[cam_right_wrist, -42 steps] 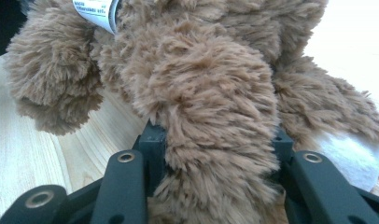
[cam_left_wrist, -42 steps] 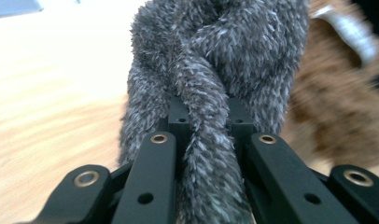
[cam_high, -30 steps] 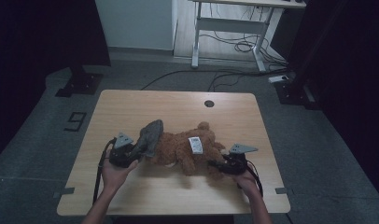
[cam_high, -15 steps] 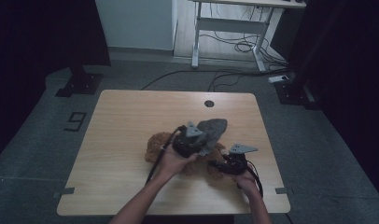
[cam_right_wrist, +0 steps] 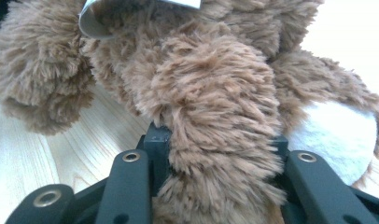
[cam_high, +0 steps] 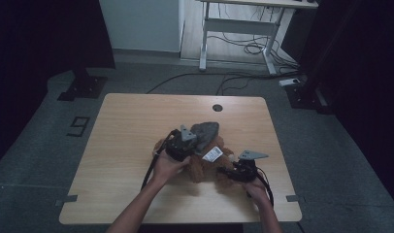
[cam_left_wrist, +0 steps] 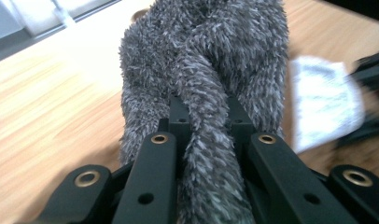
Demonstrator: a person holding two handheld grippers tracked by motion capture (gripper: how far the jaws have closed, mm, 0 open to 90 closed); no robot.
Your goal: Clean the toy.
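A brown plush bear (cam_high: 205, 167) lies on the wooden table (cam_high: 132, 121) with a white tag (cam_high: 212, 155) on top of it. My left gripper (cam_high: 197, 139) is shut on a grey fluffy cloth (cam_high: 205, 130) and holds it over the bear's left part. In the left gripper view the grey cloth (cam_left_wrist: 206, 60) bunches between the jaws of the left gripper (cam_left_wrist: 208, 109), with the tag (cam_left_wrist: 325, 107) to its right. My right gripper (cam_high: 225, 171) is at the bear's right side. Its jaws have just been closing on a brown plush limb (cam_right_wrist: 215, 93), which the right gripper (cam_right_wrist: 215, 137) squeezes.
A round cable hole (cam_high: 217, 108) sits near the table's far edge. Bare wood spreads to the left and far side of the bear. Beyond the table stand a white desk frame (cam_high: 234, 29) and cables on the floor (cam_high: 243, 48). The bear's white foot pad (cam_right_wrist: 332, 135) lies beside the held limb.
My left hand has carried the grey cloth from the bear's left end rightward, over the bear's middle. The right hand has stayed put at the bear's right side.
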